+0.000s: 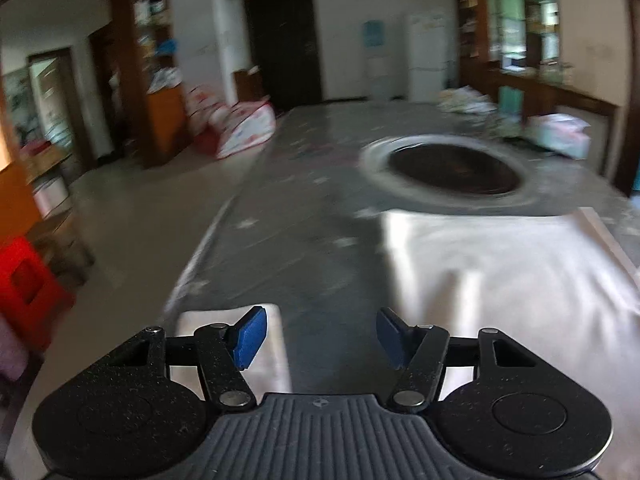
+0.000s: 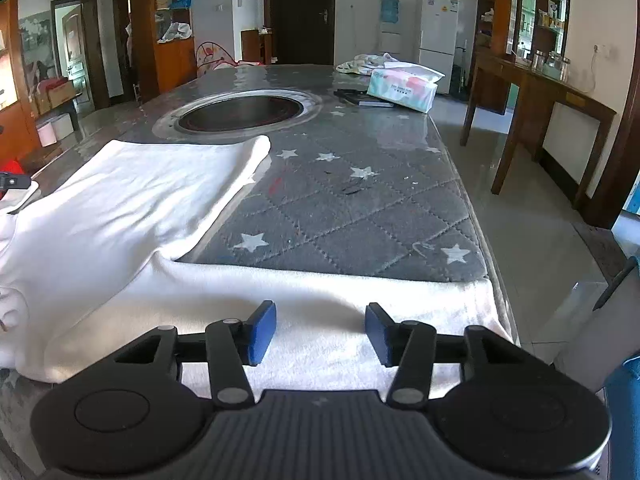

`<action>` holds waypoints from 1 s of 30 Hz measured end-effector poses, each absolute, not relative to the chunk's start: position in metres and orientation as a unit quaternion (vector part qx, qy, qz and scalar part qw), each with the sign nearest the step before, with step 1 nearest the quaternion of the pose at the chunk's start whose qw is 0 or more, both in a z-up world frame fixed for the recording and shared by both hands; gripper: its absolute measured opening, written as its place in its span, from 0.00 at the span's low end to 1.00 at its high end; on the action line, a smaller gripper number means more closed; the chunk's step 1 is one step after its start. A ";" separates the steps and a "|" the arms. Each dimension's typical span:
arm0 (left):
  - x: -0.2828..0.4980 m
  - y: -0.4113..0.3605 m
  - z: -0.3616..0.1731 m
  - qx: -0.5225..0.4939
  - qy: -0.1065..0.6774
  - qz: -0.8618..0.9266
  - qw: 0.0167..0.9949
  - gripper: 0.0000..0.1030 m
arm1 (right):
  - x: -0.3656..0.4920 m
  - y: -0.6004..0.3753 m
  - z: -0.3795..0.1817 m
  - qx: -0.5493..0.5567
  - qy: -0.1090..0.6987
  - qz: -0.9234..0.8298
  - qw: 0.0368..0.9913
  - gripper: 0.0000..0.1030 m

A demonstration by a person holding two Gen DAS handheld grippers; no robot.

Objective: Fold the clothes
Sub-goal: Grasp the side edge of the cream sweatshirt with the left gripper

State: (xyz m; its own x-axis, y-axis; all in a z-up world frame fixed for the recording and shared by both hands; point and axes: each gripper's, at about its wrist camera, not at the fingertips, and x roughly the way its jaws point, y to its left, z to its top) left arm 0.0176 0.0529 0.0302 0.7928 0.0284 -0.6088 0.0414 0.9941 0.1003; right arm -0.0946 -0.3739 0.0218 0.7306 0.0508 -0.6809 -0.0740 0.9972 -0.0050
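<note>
Left tongs (image 1: 318,334): jaws apart, nothing between the blue pads, only grey table (image 1: 312,216) surface showing in the gap. Left view is motion-blurred. White garment (image 1: 500,276) lies from 1 to 3 o'clock of those tongs, with one more white strip behind the left pad at about 10 o'clock.

Right tongs (image 2: 320,332): jaws apart at a moderate gap, not pressing anything. They hang over the near white strip of the white garment (image 2: 132,216), which runs across the table's near edge towards 3 o'clock. The main body is spread flat from 9 to 11 o'clock, with its far edge folded over, just short of the round recessed cooktop (image 2: 240,114) at 11 o'clock.

Quilted grey table (image 2: 360,208) cover with star print is bare at 12 to 1 o'clock. Tissue pack (image 2: 402,86) sits at the far end, about 1 o'clock, well apart from the garment.
</note>
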 end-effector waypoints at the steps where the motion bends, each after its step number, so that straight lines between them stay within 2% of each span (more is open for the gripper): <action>1: 0.023 0.057 0.025 0.054 0.327 0.004 0.943 0.61 | -0.094 -0.374 0.022 -0.016 0.366 0.033 0.930 0.50; 7: 0.042 0.075 0.008 0.037 0.348 0.024 0.936 0.60 | -0.093 -0.373 0.022 -0.015 0.369 0.029 0.929 0.52; 10: 0.040 0.077 0.008 0.033 0.348 0.012 0.937 0.48 | -0.093 -0.373 0.022 -0.015 0.369 0.027 0.929 0.53; 12: 0.039 0.077 0.008 0.033 0.348 0.008 0.937 0.35 | -0.093 -0.372 0.022 -0.016 0.369 0.026 0.929 0.53; 13: 0.038 0.076 0.009 0.034 0.347 0.008 0.937 0.31 | -0.093 -0.372 0.023 -0.018 0.370 0.026 0.929 0.53; 15: 0.035 0.076 0.010 0.036 0.346 0.009 0.937 0.14 | -0.093 -0.372 0.023 -0.019 0.369 0.027 0.929 0.53; 17: 0.034 0.078 0.011 0.034 0.345 0.013 0.938 0.07 | -0.094 -0.372 0.024 -0.020 0.369 0.027 0.929 0.53; 21: 0.026 0.092 0.017 0.015 0.336 0.023 0.941 0.04 | -0.095 -0.372 0.024 -0.019 0.368 0.027 0.929 0.53; 30: -0.019 0.138 0.045 -0.024 0.275 0.070 0.959 0.03 | -0.098 -0.368 0.029 -0.022 0.360 0.031 0.932 0.53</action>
